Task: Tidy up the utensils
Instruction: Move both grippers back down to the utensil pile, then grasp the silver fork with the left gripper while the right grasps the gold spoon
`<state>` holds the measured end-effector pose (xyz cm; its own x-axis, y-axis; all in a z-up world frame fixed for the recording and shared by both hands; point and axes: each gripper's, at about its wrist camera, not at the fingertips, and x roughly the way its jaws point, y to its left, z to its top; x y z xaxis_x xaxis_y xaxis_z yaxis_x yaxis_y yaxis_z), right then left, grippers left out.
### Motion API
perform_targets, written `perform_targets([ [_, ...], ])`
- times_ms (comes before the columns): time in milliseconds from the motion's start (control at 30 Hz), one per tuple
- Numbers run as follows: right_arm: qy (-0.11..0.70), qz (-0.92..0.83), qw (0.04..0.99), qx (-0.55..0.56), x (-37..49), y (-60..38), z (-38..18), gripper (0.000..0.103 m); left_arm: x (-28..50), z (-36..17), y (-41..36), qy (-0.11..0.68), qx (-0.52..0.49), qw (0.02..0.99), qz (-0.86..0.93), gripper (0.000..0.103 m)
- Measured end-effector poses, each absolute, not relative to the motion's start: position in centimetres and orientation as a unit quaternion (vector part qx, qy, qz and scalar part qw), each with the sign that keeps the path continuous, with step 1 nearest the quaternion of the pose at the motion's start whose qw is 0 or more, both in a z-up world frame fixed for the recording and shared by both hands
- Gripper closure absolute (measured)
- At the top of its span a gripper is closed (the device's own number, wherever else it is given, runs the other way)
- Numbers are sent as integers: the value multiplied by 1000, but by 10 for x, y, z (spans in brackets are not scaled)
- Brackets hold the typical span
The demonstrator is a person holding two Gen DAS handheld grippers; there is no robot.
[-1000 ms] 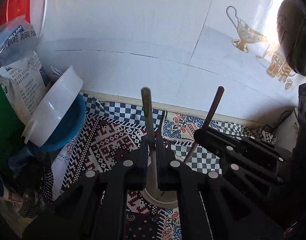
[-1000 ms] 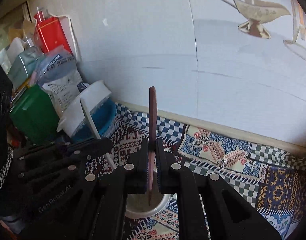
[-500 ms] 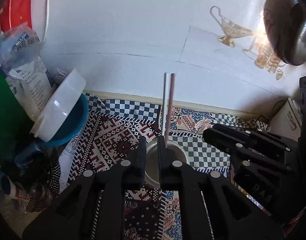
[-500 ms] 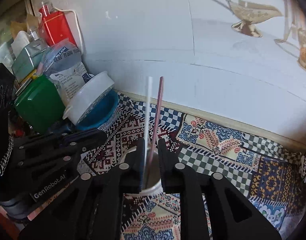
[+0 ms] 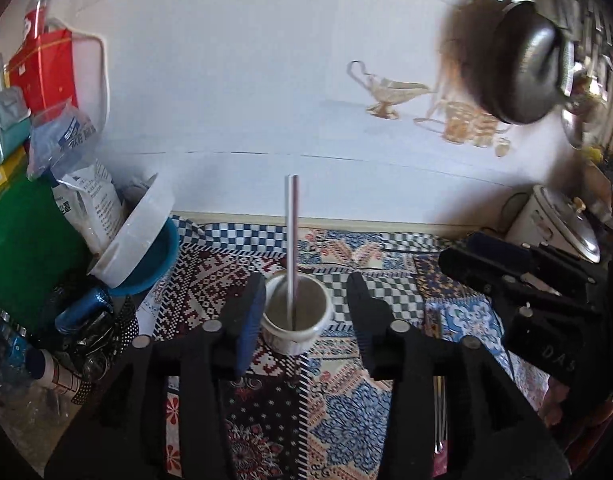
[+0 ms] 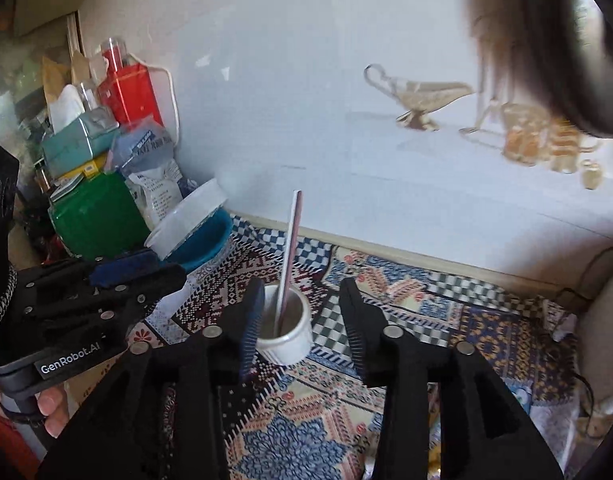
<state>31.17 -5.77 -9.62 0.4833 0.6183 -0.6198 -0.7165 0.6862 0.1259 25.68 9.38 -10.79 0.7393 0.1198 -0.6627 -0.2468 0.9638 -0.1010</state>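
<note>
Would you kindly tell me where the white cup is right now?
In both wrist views the white cup stands on the patterned cloth, centred ahead of each tool, right of the blue bowl, holding upright chopsticks.

Two black handheld grippers, matching build.

Left gripper (image 5: 306,304): matte black angular fingers, round silver screw heads at the joints, blue ribbed pad on one finger (image 5: 248,320). Right gripper (image 6: 300,312): same black linkage, silver screws, ribbed inner faces. Seen from the right wrist, the left unit's body carries white "GenRobot.AI" lettering; from the left wrist, the right unit shows faint "DAS" lettering. A chain bracelet (image 6: 2,300) sits at frame edge.
</note>
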Motion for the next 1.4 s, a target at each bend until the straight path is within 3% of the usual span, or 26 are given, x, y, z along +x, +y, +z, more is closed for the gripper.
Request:
perform_targets([
  [333,330,326,884,-57,290,-120,-91,62,255,-117,38,365,-67,928,42,47],
  [633,385,243,889,-41,292,-181,-130,61,279,-167,-11,422,-61,904,-4,47],
  [867,440,180,878,-62,303,-213,-189,61,297,-225,-34,477,-57,877,-11,47],
  [1267,539,195,819,-16,322,-232,-276,61,320,-316,-47,570,-98,815,-21,47],
  [1400,563,207,800,-3,330,-229,-295,61,327,-326,-54,580,-88,810,-23,56],
])
